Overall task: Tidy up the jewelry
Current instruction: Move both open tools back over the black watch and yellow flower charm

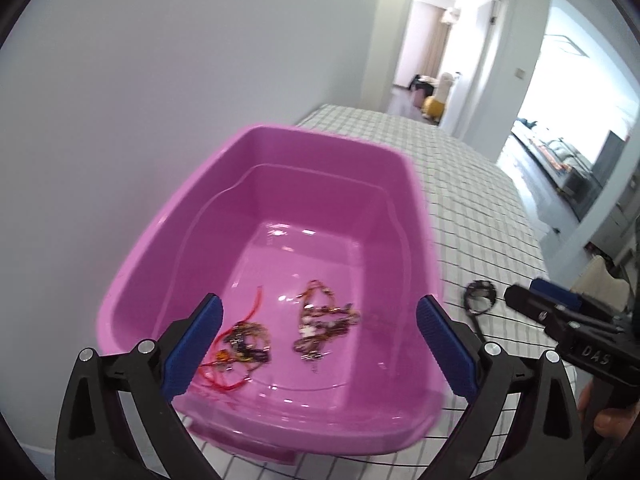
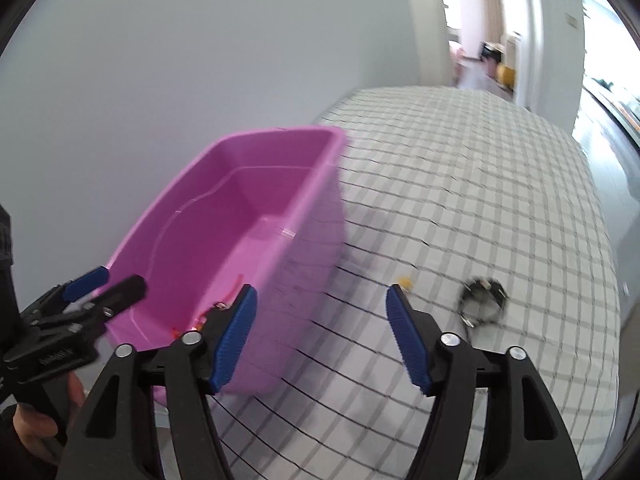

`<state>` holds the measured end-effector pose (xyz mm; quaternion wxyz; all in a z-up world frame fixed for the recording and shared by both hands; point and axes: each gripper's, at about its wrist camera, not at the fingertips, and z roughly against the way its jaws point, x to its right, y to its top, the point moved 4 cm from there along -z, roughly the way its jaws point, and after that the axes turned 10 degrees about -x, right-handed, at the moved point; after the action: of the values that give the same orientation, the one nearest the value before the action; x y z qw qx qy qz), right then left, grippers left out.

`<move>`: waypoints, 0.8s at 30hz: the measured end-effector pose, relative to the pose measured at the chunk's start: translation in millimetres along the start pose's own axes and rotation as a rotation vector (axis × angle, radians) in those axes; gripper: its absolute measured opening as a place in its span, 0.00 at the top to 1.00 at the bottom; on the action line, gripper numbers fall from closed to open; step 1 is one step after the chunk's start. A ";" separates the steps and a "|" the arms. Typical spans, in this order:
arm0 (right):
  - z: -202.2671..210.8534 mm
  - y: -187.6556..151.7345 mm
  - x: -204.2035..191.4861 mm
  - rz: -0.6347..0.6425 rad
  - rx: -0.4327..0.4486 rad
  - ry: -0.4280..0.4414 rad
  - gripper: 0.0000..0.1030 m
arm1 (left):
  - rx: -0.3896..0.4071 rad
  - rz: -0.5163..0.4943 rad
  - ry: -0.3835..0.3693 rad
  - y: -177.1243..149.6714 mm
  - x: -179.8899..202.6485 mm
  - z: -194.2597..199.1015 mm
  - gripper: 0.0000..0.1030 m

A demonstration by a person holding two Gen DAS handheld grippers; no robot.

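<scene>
Left gripper (image 1: 318, 320) gapes empty over the pink tub (image 1: 416, 200); right gripper (image 2: 320, 312) apart, empty; tangled jewelry (image 1: 324, 324) may snag; far-right bracelet (image 2: 482, 300) could slip off.

A: What's sitting in the glossy pink plastic tub (image 1: 280, 152)?

B: Two tangled heaps: a red-corded bead cluster (image 1: 240, 346) lying near-left, a brownish chain bundle (image 1: 320, 322) resting beside it.

A: Anything lying outside?

B: A dark round bracelet (image 2: 482, 300) and a small yellow piece (image 2: 404, 282) are lying on the checked bed (image 2: 480, 180).
</scene>
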<state>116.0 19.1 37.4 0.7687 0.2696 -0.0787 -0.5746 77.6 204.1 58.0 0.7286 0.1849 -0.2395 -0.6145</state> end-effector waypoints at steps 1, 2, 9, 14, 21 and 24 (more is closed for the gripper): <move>2.4 -3.8 8.2 -0.017 -0.001 -0.008 0.35 | 0.009 -0.015 -0.011 -0.6 8.7 1.7 0.06; 6.1 -10.3 20.5 -0.045 -0.003 -0.019 0.35 | 0.018 -0.031 -0.026 -1.2 17.9 3.8 0.06; 21.0 -44.5 80.3 -0.152 0.001 -0.077 0.34 | 0.078 -0.136 -0.121 -9.6 79.3 18.4 0.06; 20.3 -63.8 119.4 -0.187 0.004 -0.106 0.34 | 0.084 -0.169 -0.192 -20.5 127.4 10.8 0.06; 4.3 -72.1 162.8 -0.202 0.007 -0.084 0.34 | 0.037 -0.174 -0.147 -35.0 173.8 -36.4 0.06; -12.2 -71.2 179.9 -0.207 0.000 -0.063 0.34 | 0.010 -0.138 -0.098 -40.1 179.0 -66.4 0.06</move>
<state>120.2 -157.3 -42.8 0.7023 0.2582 -0.0749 -0.6591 106.8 19.2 2.9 0.6709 0.1744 -0.2649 -0.6703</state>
